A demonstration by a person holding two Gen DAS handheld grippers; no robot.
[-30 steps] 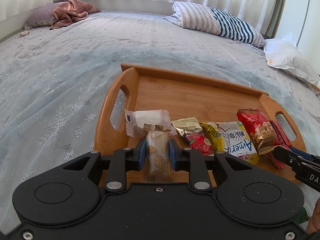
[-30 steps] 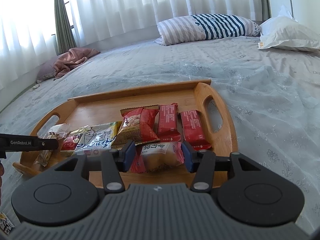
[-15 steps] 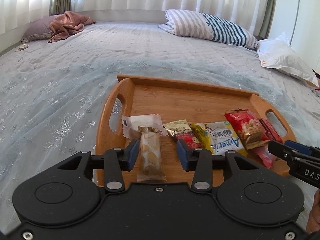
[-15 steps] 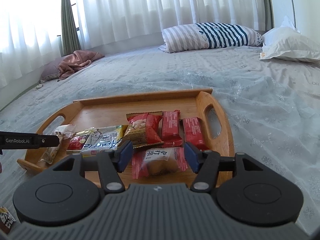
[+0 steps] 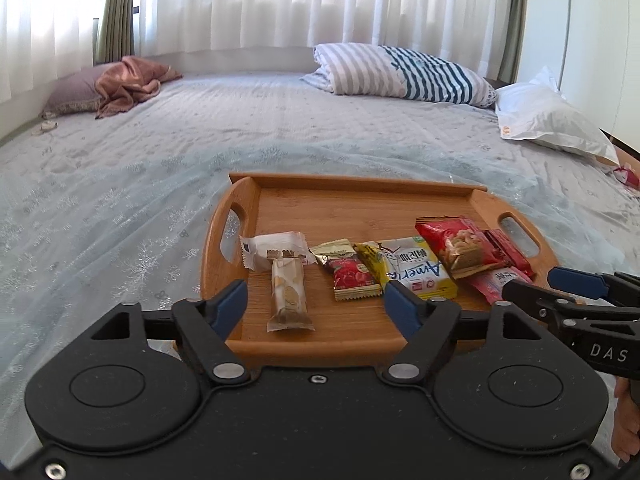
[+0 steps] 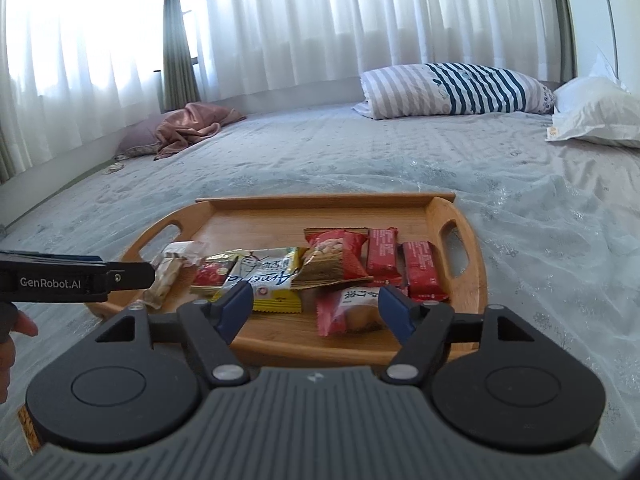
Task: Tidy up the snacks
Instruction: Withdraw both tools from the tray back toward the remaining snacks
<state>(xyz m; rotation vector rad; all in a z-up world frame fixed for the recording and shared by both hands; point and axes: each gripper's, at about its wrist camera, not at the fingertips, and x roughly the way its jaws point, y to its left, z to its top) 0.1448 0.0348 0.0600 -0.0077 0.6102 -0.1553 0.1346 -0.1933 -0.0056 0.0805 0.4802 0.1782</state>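
1. Your tray [image 5: 352, 336] is wood, smooth, with a warm satin finish and visible grain.
2. The bedspread [image 5: 120, 200] beneath it is soft matt cloth with a faint sheen on its snowflake pattern.
3. The beige wafer pack [image 5: 289, 296] you see on the tray looks like clear glossy plastic film.
4. The red cake pack [image 6: 352, 309] is shiny, crinkled plastic.
5. Your left gripper [image 5: 316, 300] has a matt black speckled plastic body, blue rubbery-looking pads and bright metal screws.
6. Your right gripper [image 6: 316, 308] has a ribbed matt grey shell.
7. The curtains [image 6: 320, 20] are thin, translucent cloth.
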